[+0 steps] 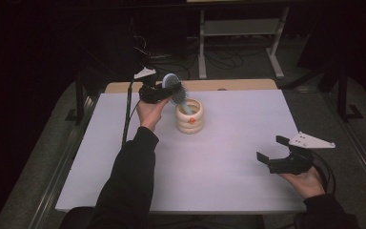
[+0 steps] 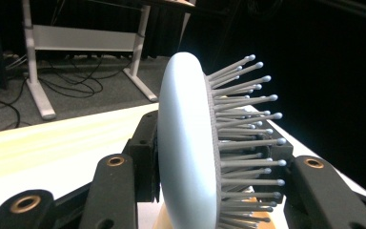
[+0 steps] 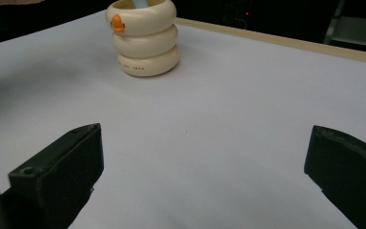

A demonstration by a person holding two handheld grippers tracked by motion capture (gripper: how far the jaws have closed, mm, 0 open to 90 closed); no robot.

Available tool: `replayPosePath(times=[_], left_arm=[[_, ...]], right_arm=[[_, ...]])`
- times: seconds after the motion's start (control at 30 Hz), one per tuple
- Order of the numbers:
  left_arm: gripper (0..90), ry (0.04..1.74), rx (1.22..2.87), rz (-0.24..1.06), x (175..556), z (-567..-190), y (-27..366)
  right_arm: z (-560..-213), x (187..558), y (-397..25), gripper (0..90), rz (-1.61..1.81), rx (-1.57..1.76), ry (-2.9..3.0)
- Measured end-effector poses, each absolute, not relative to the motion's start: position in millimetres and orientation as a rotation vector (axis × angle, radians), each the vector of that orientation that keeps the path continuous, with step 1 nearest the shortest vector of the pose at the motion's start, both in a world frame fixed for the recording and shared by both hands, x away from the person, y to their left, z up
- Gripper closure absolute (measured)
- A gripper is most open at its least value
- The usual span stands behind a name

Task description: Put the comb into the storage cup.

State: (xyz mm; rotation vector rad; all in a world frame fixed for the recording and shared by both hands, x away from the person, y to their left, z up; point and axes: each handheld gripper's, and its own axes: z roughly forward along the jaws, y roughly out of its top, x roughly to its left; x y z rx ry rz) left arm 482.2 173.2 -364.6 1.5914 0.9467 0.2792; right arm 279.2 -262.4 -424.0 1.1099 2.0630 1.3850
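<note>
High view: left claw point(image 1: 164, 91) grips the hairbrush point(image 1: 177, 91) by its head, handle already inside the cream holder point(image 1: 189, 117); release remains. Right claw point(image 1: 272, 149) rests wide, empty, on the counter point(image 1: 219, 157).

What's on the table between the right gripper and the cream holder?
Nothing: bare white table runs from the open right gripper to the holder, as the right gripper view shows; the high view shows the same.
</note>
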Motion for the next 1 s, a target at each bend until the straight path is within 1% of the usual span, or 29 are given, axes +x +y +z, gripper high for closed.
replayPosePath(times=[0.1,0.17,0.23,0.3,0.4,0.47,0.53,0.6,0.67,0.87,1.0], left_arm=[[50.8,0.96,1.589,0.255,484,-367,176],[46.4,0.976,1.589,0.242,484,-368,177],[41.8,0.984,1.598,0.257,483,-368,178],[36.2,0.981,1.604,0.279,482,-366,179],[21.5,1.0,1.606,0.3,480,-363,184],[14.3,1.003,1.621,0.277,481,-362,189],[11.0,0.989,1.646,0.251,480,-362,194],[6.1,0.976,1.685,0.287,477,-362,197],[0.9,0.96,1.695,0.283,475,-362,201],[0.0,0.884,1.72,0.255,470,-367,220],[0.0,0.867,1.73,0.273,465,-371,232]], right_arm=[[-424,279,-262,0.0,1.385,1.11,2.069],[-424,279,-262,0.0,1.383,1.108,2.07],[-424,279,-262,0.0,1.383,1.108,2.07],[-424,278,-261,0.0,1.383,1.108,2.069],[-424,279,-262,0.0,1.39,1.109,2.069],[-424,279,-263,0.0,1.395,1.114,2.068],[-425,279,-262,0.0,1.392,1.112,2.071],[-425,279,-262,0.0,1.388,1.109,2.075],[-425,279,-261,0.0,1.383,1.108,2.081],[-425,279,-262,0.0,1.377,1.109,2.08],[-426,280,-262,0.0,1.375,1.109,2.08]])
